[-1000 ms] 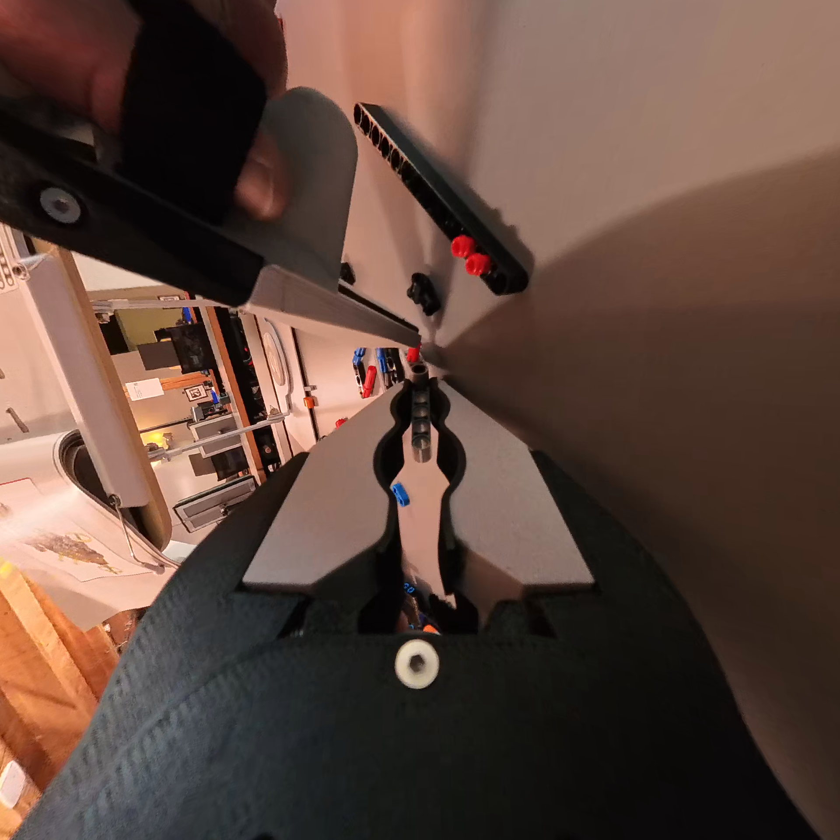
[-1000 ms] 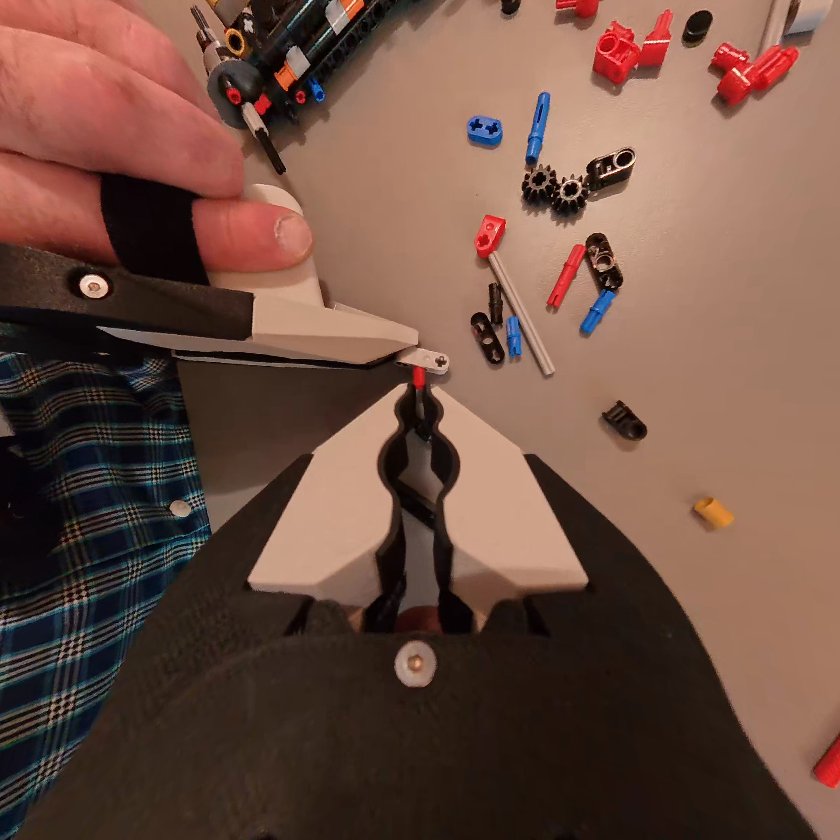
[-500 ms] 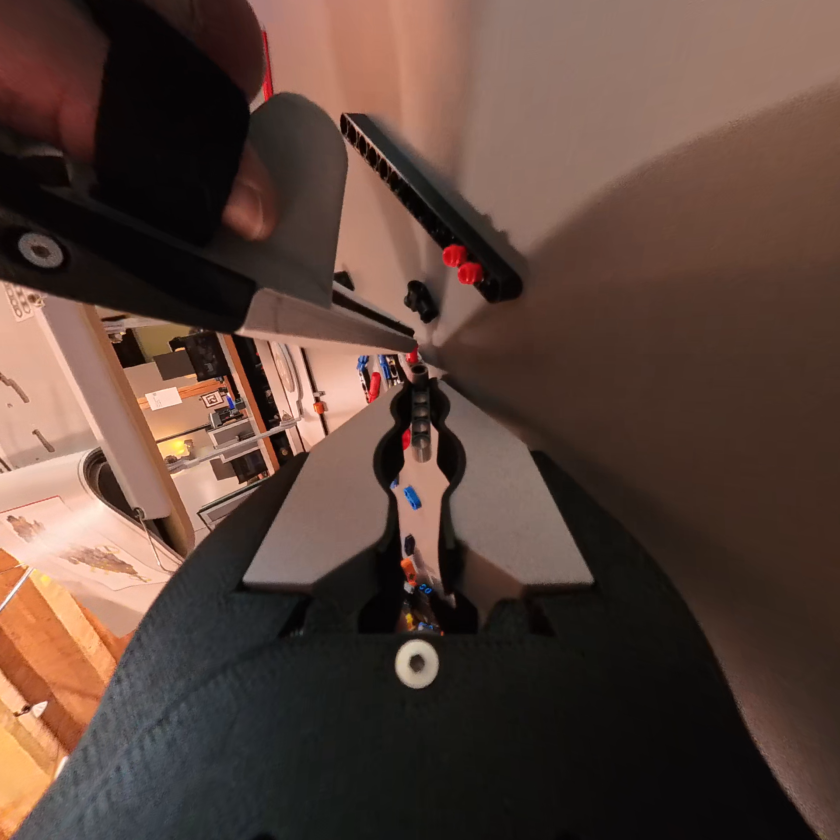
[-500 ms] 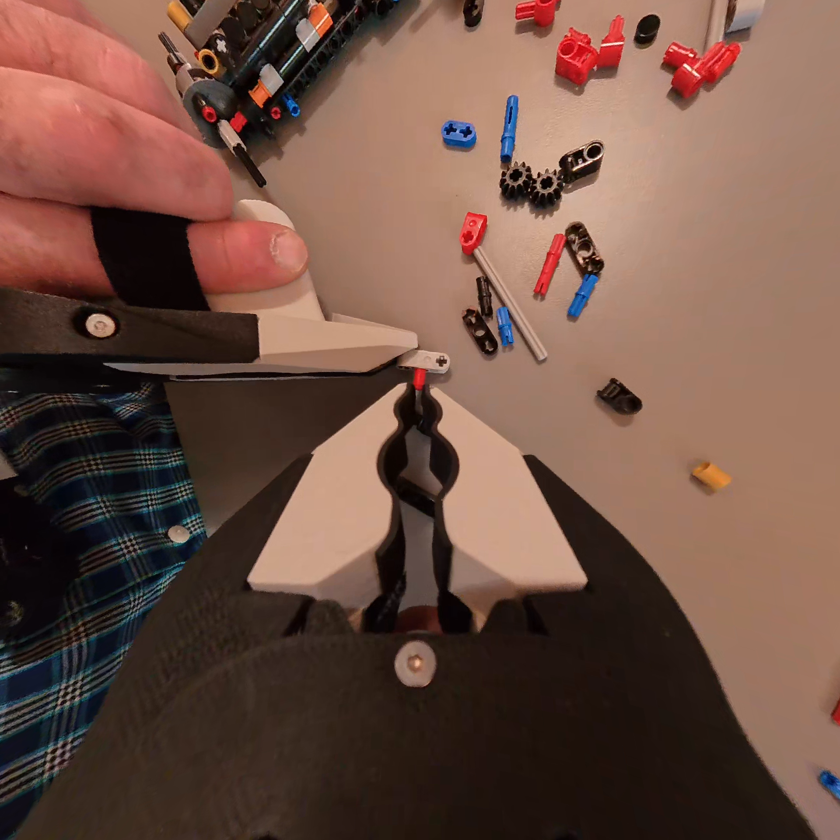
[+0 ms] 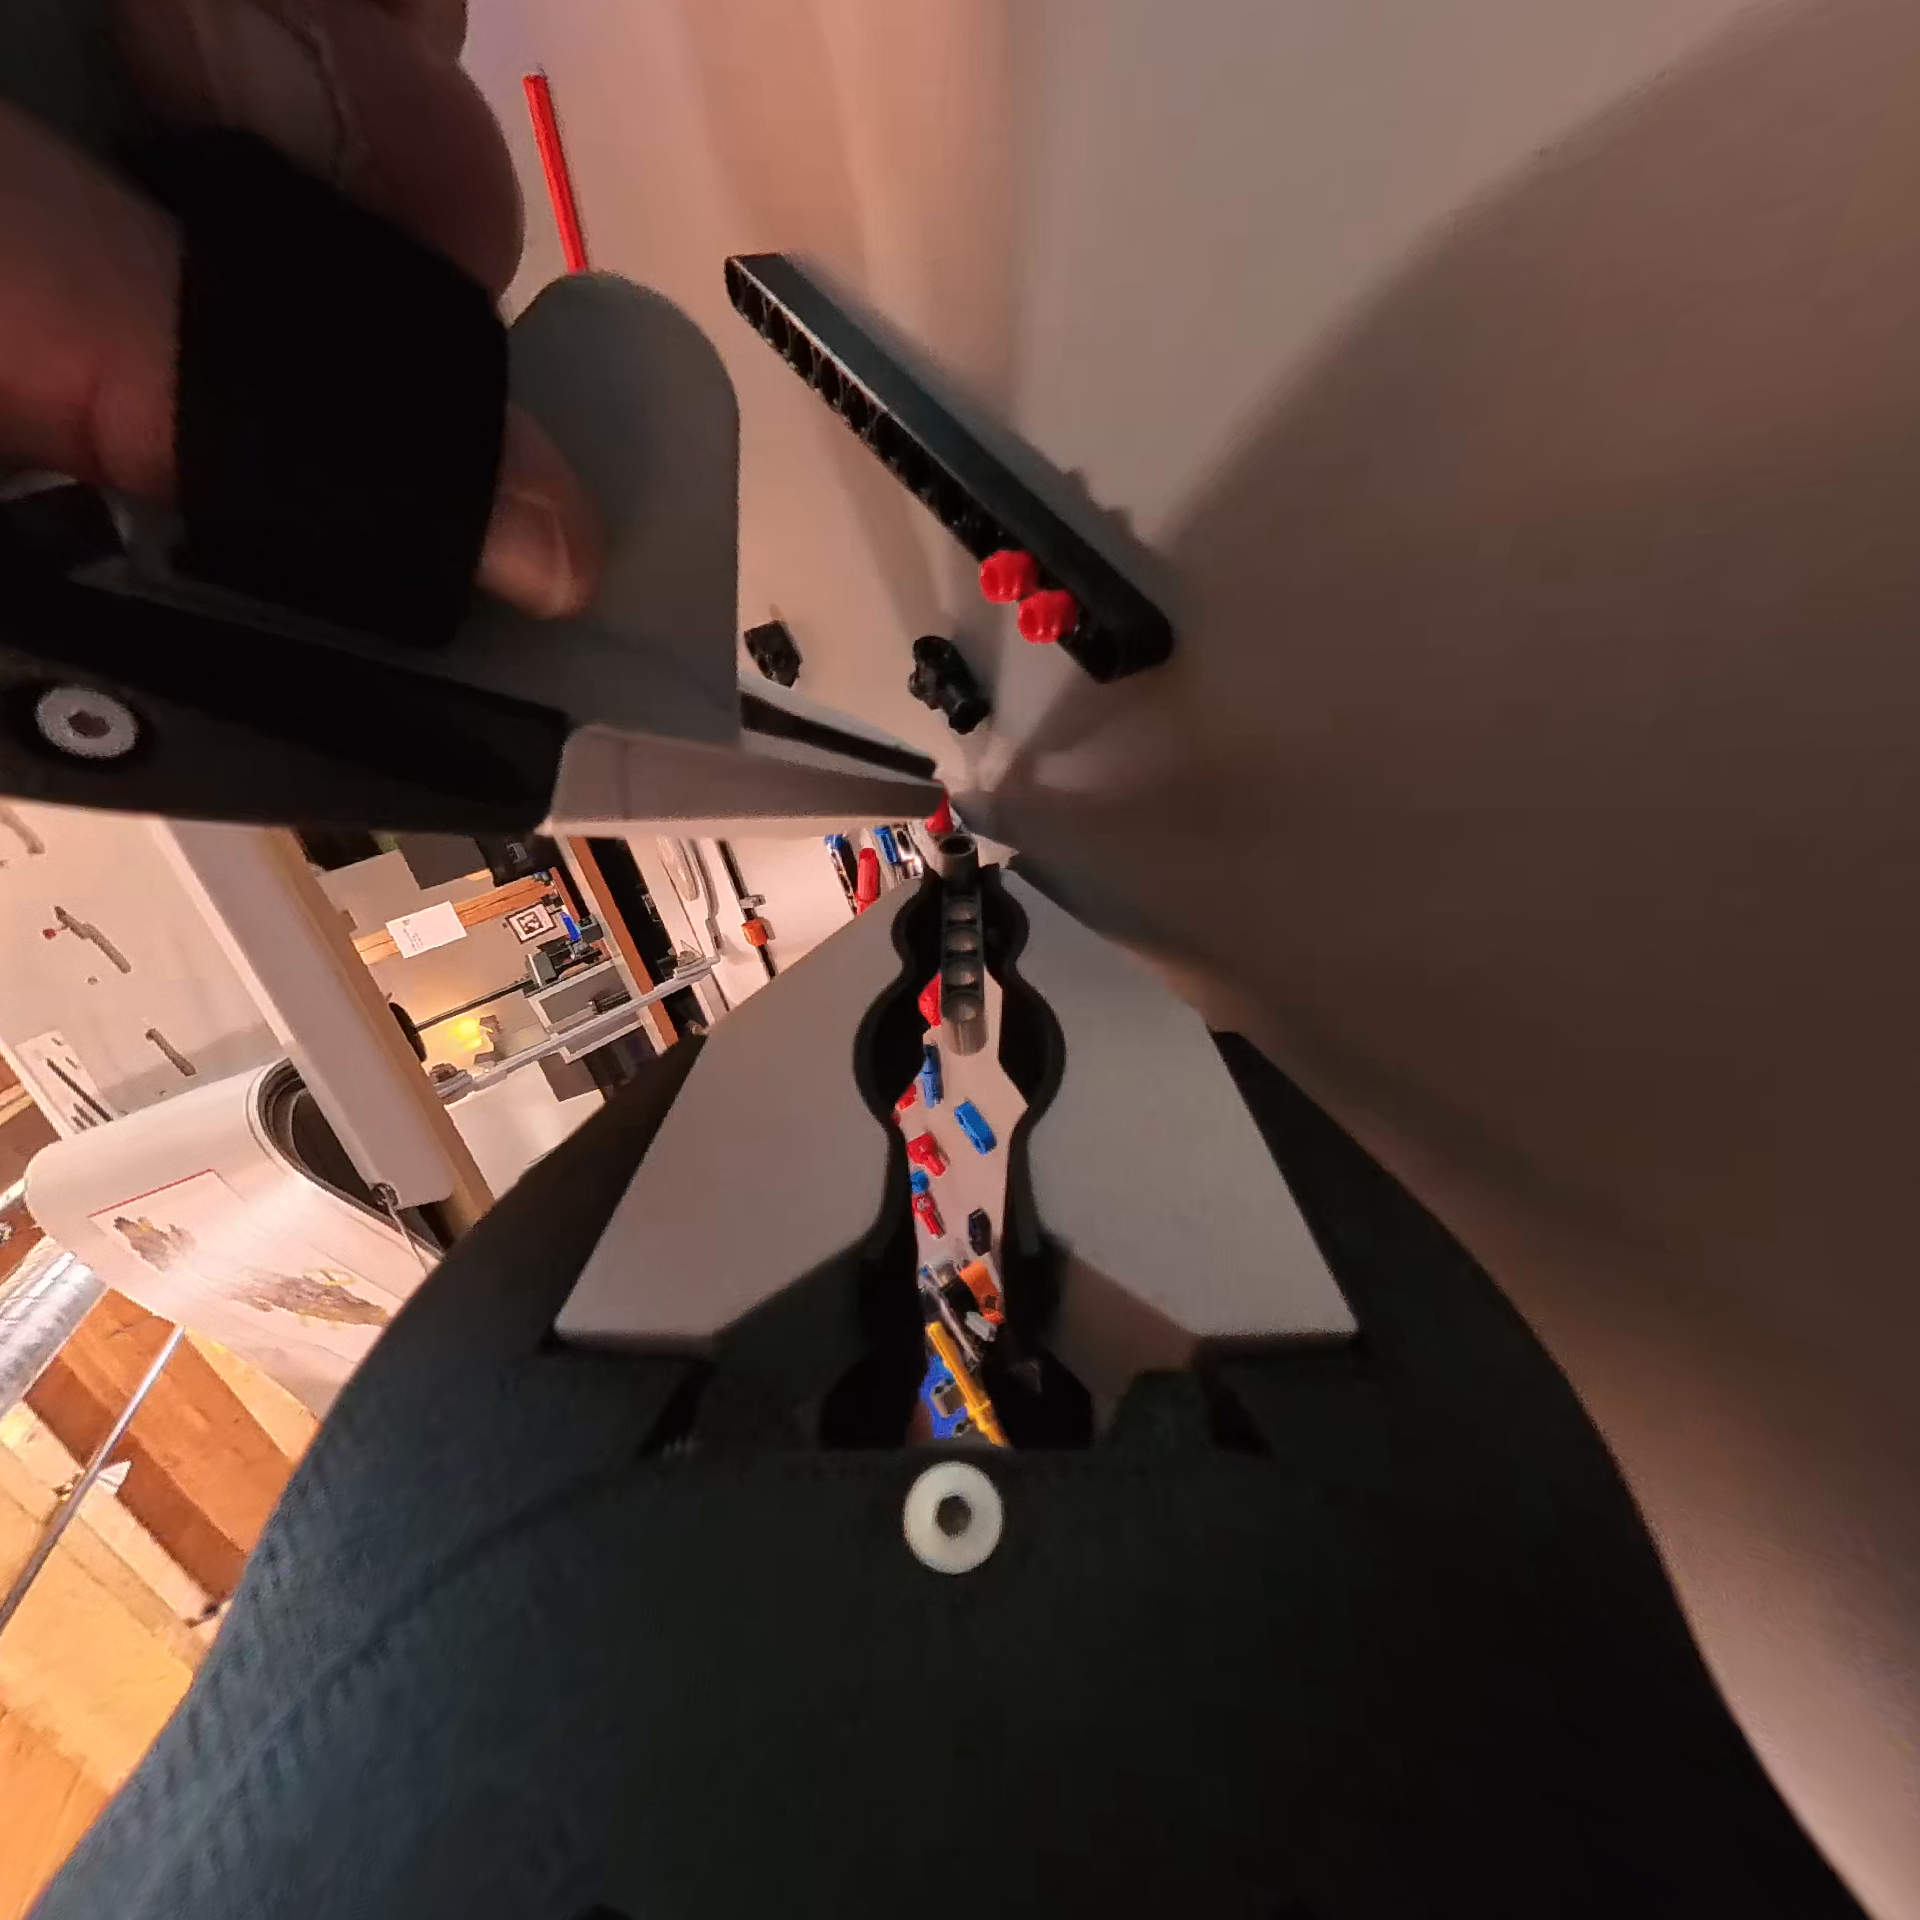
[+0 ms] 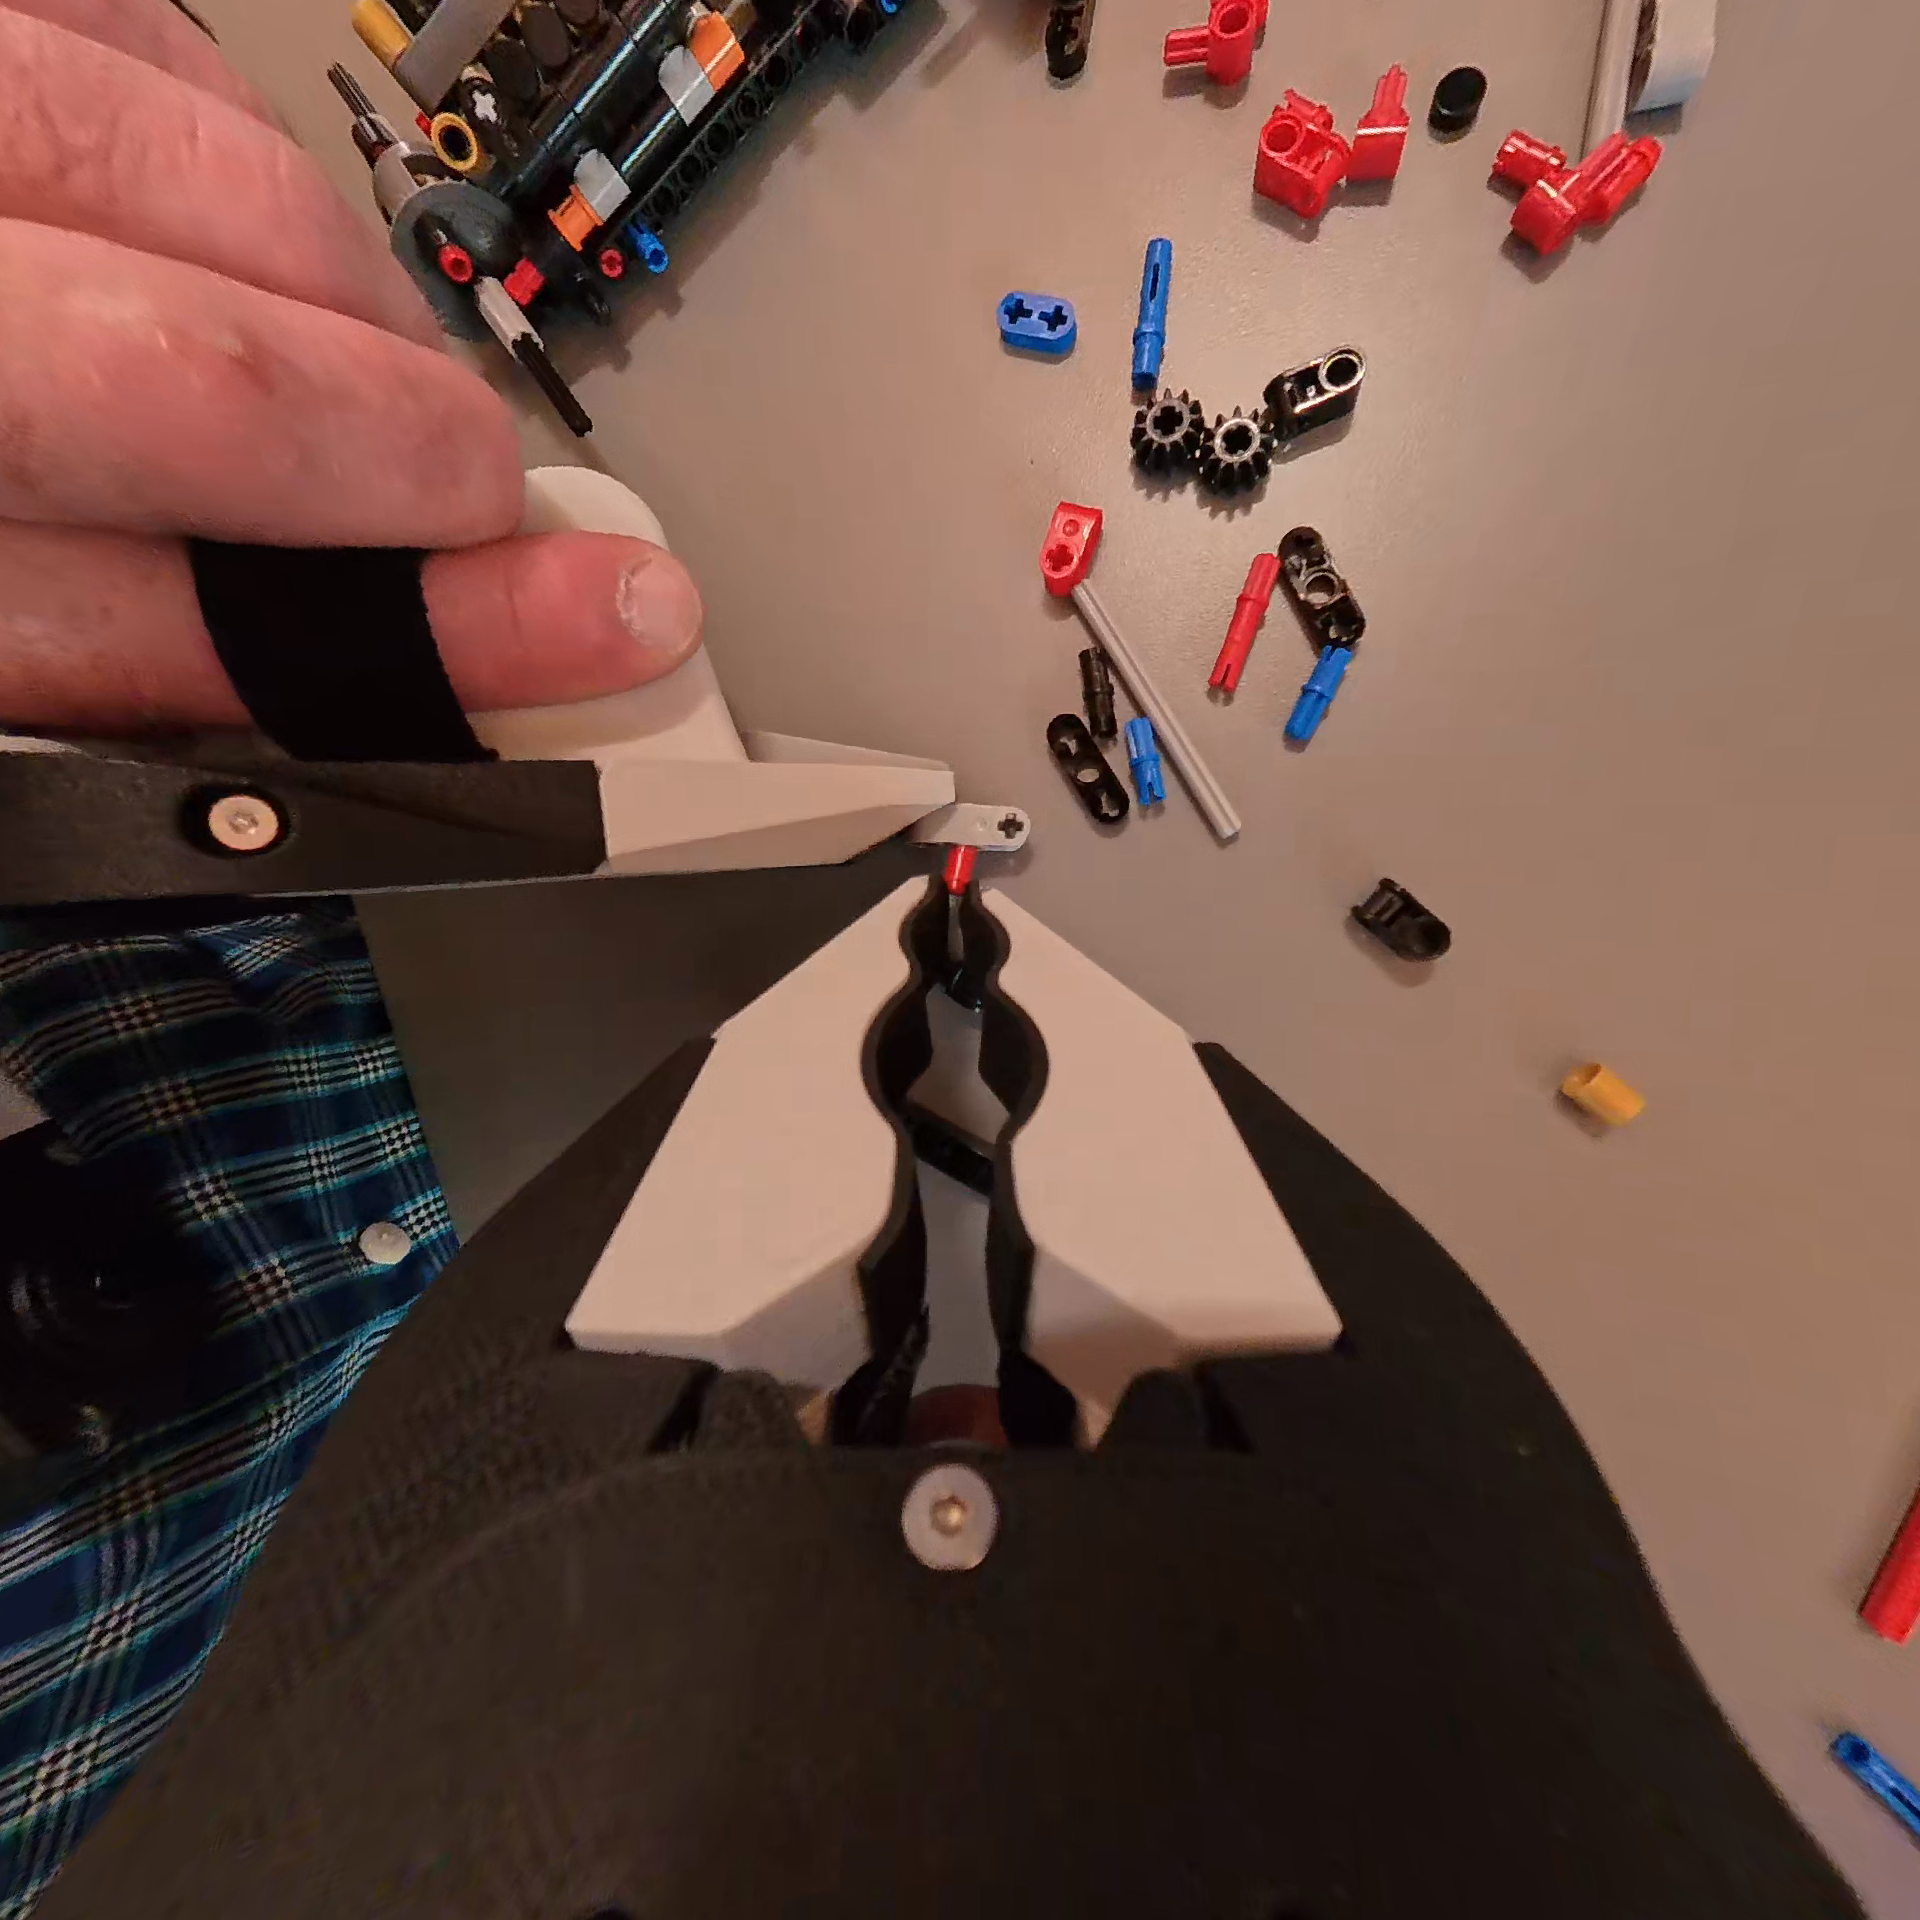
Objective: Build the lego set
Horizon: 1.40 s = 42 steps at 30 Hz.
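Note:
My left gripper point(image 5: 961, 883) is shut on a thin grey beam point(image 5: 961, 935) with a row of holes. In the right wrist view it point(image 6: 925, 805) reaches in from the left, with the grey beam's end point(image 6: 982, 826) sticking out. My right gripper point(image 6: 958, 899) is shut on a small red pin point(image 6: 958, 868), whose tip points up at the beam's underside, touching or nearly so. In the left wrist view the right gripper point(image 5: 925, 790) comes in from the left, and the red pin point(image 5: 940, 816) sits at the beam's tip.
A part-built black model point(image 6: 582, 135) lies at the top left of the grey table point(image 6: 1558, 831). Loose parts are scattered: two black gears point(image 6: 1200, 442), a red connector on a grey axle point(image 6: 1070, 540), blue pins, a yellow bush point(image 6: 1600, 1093). A long black beam point(image 5: 935, 457) carries two red pins. Less than 4 cm separates the two grippers' tips.
Both grippers have drifted slightly together over the table, and the left view has tilted a little. The red pin stays at the end of the grey beam. Both grips are unchanged.

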{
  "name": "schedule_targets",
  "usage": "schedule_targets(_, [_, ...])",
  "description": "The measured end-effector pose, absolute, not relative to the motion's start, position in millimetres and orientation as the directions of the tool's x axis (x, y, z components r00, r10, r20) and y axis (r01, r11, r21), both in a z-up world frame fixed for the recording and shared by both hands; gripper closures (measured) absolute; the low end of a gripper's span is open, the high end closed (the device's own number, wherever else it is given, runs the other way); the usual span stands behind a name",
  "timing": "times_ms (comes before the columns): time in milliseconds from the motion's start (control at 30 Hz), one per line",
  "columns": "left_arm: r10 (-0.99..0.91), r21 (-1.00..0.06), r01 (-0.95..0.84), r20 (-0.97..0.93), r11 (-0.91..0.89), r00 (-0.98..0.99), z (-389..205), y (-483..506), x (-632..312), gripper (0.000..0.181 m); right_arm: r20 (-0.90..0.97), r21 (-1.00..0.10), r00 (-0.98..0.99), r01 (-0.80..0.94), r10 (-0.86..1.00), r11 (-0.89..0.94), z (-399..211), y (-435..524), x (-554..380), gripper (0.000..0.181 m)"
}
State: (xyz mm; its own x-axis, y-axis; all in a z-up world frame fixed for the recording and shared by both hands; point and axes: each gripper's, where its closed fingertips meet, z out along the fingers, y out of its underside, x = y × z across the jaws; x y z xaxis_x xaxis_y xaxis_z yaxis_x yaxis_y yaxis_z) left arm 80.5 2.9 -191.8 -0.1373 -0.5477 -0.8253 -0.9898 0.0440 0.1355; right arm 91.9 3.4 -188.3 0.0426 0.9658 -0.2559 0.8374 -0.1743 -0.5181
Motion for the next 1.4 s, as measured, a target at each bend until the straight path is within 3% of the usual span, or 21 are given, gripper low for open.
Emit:
schedule_targets(100, [-0.543,0.15,-0.987,-0.826,0.051,-0.154,-192,4,80,0.177,-0.252,-0.536,0.043,0.826,0.967,-0.176,-184,4,89,0.181])
schedule_targets(200, [-0.553,0.09,-0.989,-0.821,0.115,-0.139,-192,-5,103,0.177,-0.213,-0.551,0.017,0.824,0.977,-0.134,-181,3,81,0.181])
schedule_targets(633, [-0.585,0.006,-0.999,-0.81,0.043,-0.03,-192,3,85,0.176,-0.201,-0.692,0.115,0.686,0.973,-0.225,-147,33,128,0.181])
schedule_targets(833, [-0.585,-0.047,-0.999,-0.81,0.013,0.03,-191,5,84,0.176,-0.121,-0.734,0.263,0.626,0.957,-0.265,-124,57,202,0.181])
schedule_targets(1000, [-0.578,-0.099,-0.995,-0.811,-0.019,0.092,-191,8,86,0.176,-0.04,-0.724,0.446,0.603,0.894,-0.333,-132,44,323,0.153])
schedule_targets(1067, [-0.579,-0.125,-0.991,-0.806,-0.038,0.124,-191,9,86,0.176,-0.027,-0.729,0.502,0.582,0.864,-0.361,-149,22,374,0.152])
schedule_targets(1200, [-0.573,-0.15,-0.987,-0.804,-0.065,0.16,-190,11,88,0.176,-0.035,-0.817,0.509,0.481,0.86,-0.318,-193,-42,422,0.153])
schedule_targets(1267, [-0.572,-0.159,-0.984,-0.802,-0.077,0.174,-190,12,88,0.176,0.035,-0.905,0.518,0.379,0.855,-0.192,-195,-50,416,0.148])
schedule_targets(1400, [-0.579,-0.136,-0.986,-0.798,-0.096,0.167,-190,15,87,0.176,0.139,-0.928,0.534,0.365,0.834,-0.079,-196,-40,408,0.166])
